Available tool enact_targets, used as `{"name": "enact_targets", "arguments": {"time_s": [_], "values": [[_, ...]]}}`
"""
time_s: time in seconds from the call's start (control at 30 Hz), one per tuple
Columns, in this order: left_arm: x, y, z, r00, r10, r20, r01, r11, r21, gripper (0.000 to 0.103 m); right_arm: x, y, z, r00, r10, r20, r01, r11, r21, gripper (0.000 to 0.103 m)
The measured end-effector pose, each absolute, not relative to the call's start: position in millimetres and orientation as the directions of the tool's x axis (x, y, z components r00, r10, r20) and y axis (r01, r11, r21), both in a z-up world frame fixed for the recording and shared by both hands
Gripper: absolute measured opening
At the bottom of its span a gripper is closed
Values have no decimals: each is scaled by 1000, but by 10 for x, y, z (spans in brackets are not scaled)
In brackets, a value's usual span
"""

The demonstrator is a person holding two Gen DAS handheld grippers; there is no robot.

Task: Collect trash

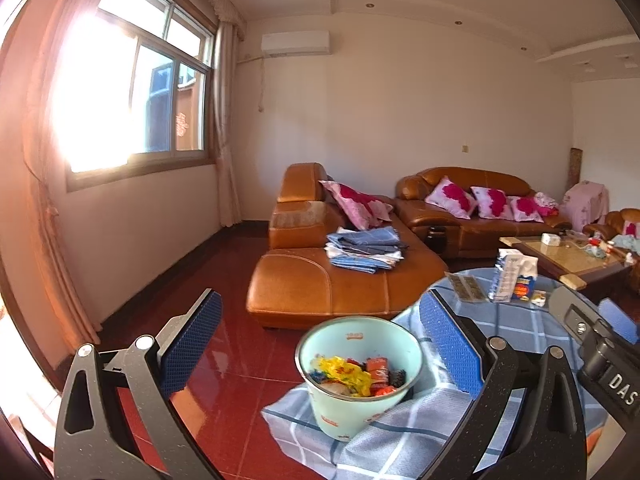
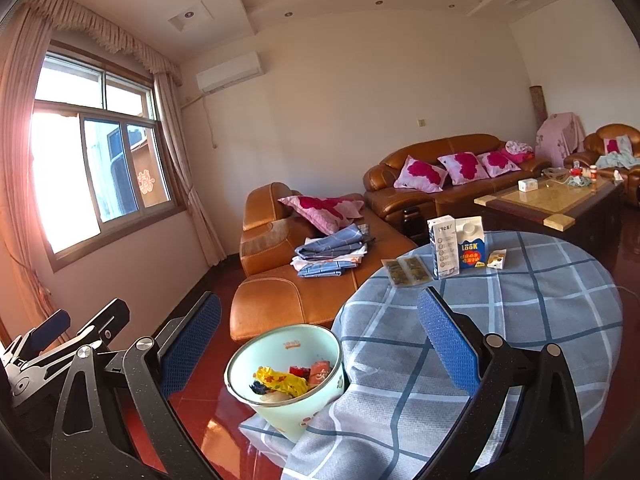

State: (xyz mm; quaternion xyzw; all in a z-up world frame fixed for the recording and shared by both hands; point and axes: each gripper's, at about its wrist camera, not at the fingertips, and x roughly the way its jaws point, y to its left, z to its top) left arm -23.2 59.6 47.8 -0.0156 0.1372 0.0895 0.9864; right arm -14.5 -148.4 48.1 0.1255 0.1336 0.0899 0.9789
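A pale green bin [image 1: 360,376] [image 2: 286,380] stands on the floor against the round table's cloth, holding yellow and orange wrappers [image 1: 352,372]. On the table's far side stand a white carton [image 2: 443,247], a blue-and-white carton [image 2: 472,242], a small yellow box [image 2: 497,259] and a flat clear packet [image 2: 406,271]. My left gripper [image 1: 320,344] is open above the bin, nothing between its blue pads. My right gripper [image 2: 320,344] is open too, over the table edge and bin. The right gripper's body shows at the right edge of the left wrist view.
The round table [image 2: 540,320] wears a blue checked cloth. Behind it is an orange leather sofa [image 2: 320,280] with folded cloths and pink cushions. A glass-topped coffee table [image 2: 552,200] stands at the right. Red tiled floor [image 1: 240,360] lies to the left, below the window.
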Motion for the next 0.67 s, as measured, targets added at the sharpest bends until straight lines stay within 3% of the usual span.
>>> {"name": "enact_targets", "arguments": {"time_s": [0.13, 0.67], "values": [[-194, 603, 445, 945, 121, -304, -136, 990, -30, 97, -145, -1488, 484, 947, 208, -244, -140, 953, 268, 97], [-115, 613, 400, 926, 184, -331, -198, 980, -8, 97, -121, -1486, 444, 945, 202, -257, -129, 952, 276, 97]]}}
